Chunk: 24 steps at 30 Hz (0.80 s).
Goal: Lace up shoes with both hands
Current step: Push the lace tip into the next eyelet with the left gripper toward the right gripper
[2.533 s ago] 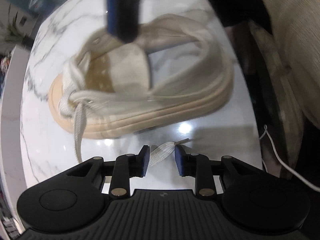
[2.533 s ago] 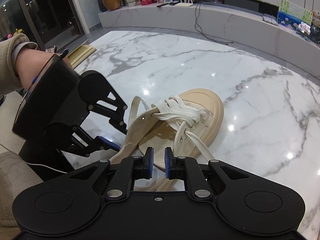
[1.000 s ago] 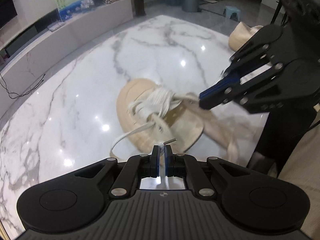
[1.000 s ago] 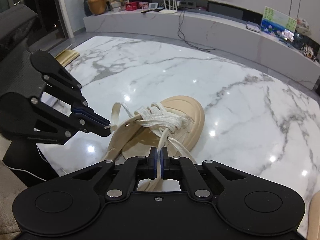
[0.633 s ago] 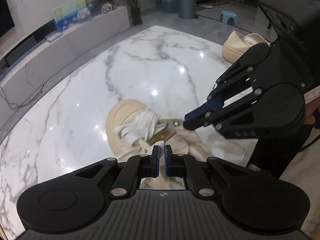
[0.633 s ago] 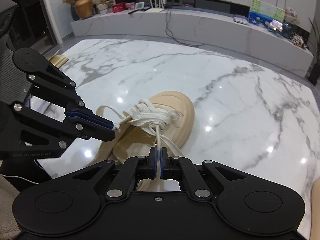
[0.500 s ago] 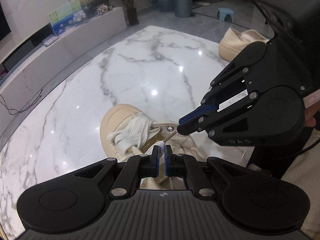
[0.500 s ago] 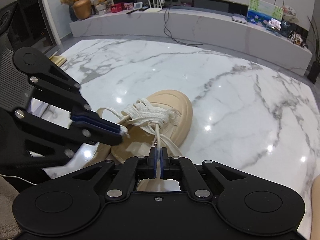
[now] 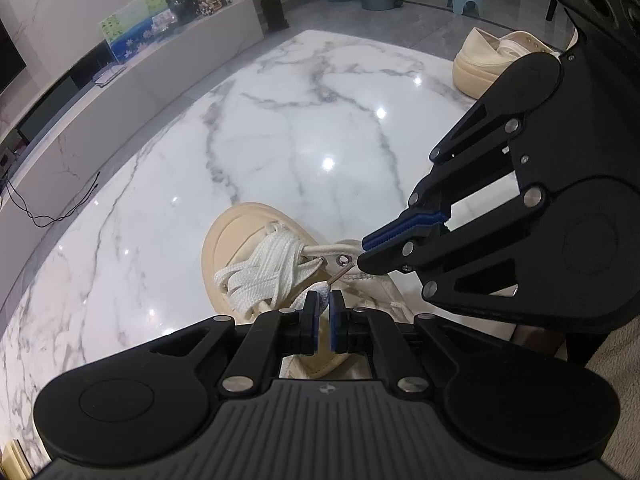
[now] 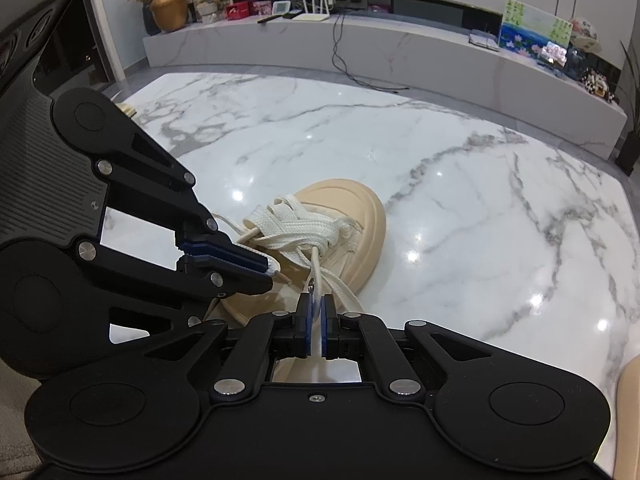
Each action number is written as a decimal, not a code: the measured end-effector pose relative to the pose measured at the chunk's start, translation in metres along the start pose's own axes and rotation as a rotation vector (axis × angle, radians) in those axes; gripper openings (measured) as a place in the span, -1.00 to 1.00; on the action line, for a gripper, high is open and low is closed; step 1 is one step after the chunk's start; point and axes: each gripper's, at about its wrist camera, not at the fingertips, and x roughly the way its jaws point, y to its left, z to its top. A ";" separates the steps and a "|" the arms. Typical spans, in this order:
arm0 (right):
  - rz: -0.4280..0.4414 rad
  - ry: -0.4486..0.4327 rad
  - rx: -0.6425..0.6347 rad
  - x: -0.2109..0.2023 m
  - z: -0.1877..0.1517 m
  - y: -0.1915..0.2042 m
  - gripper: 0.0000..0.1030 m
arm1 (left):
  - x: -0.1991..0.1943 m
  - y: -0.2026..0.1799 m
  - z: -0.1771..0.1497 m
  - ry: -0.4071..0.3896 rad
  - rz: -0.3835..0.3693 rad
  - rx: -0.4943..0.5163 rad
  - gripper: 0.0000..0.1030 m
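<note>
At table [image 9: 160, 216] centre, cream shoe [image 9: 224, 240], toe toward 12 o'clock. Left gripper [image 9: 324, 304] clamped on lace tip [image 9: 338, 276]; right gripper [image 10: 316, 312] pinching eyelet flap [image 10: 311, 286]. Best: keep flap taut, aim tip at 1 o'clock into eyelet [image 9: 343, 259].

Your left gripper [image 9: 324, 305] is matte black plastic: a ribbed grey-black housing, two round discs flanking it, angled linkage arms pinned with silver screws, and blue ridged pads on its fingers [image 9: 311, 312]. Your right gripper [image 10: 316, 307] is built the same, with one small screw centred just behind its linkages.
</note>
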 end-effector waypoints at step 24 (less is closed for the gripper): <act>0.073 -0.019 0.032 -0.008 0.000 -0.007 -0.96 | 0.003 -0.005 0.001 0.030 0.060 0.026 -0.92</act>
